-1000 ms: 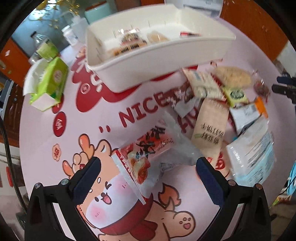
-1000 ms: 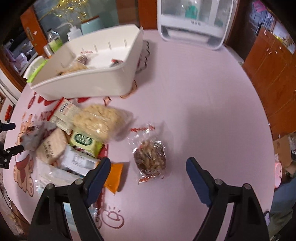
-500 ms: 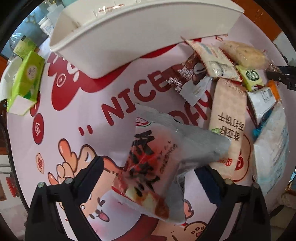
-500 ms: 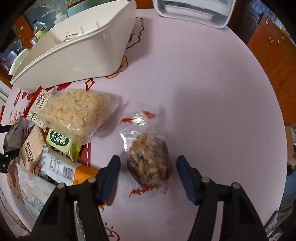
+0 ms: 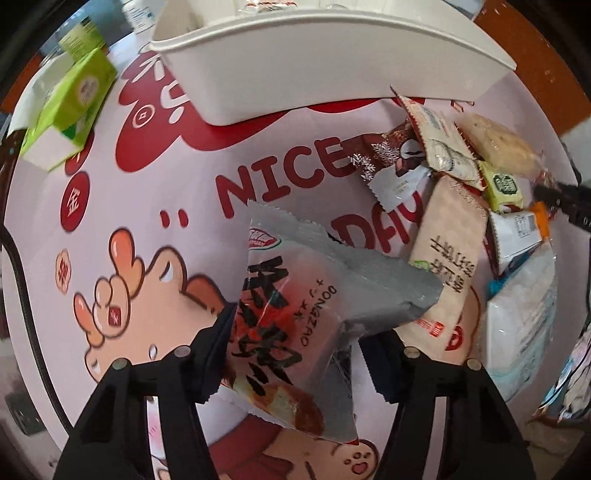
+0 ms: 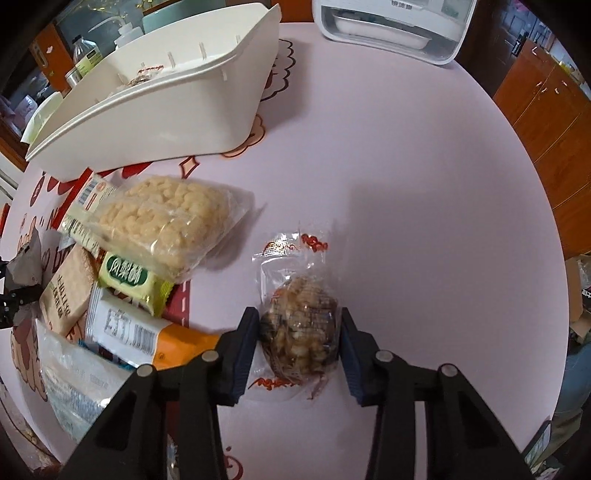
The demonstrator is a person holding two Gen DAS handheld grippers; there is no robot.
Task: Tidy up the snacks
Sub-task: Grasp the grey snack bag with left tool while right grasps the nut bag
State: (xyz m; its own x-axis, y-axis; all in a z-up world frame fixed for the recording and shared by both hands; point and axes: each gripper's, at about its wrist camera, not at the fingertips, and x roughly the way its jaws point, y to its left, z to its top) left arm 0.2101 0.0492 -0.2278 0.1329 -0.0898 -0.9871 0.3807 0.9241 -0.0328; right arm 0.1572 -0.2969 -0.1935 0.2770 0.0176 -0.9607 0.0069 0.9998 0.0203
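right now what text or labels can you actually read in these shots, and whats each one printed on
"NICE": big red letters on the pink tablecloth.
"DONGZAO": silver and red snack packet between the left gripper's fingers; its large black characters are too stylised to read.
"凤梨酥": green and yellow packet.
Beige packet: Chinese characters, upside down, not readable.
Barcode packet, white appliance, green box: print too small or blurred.
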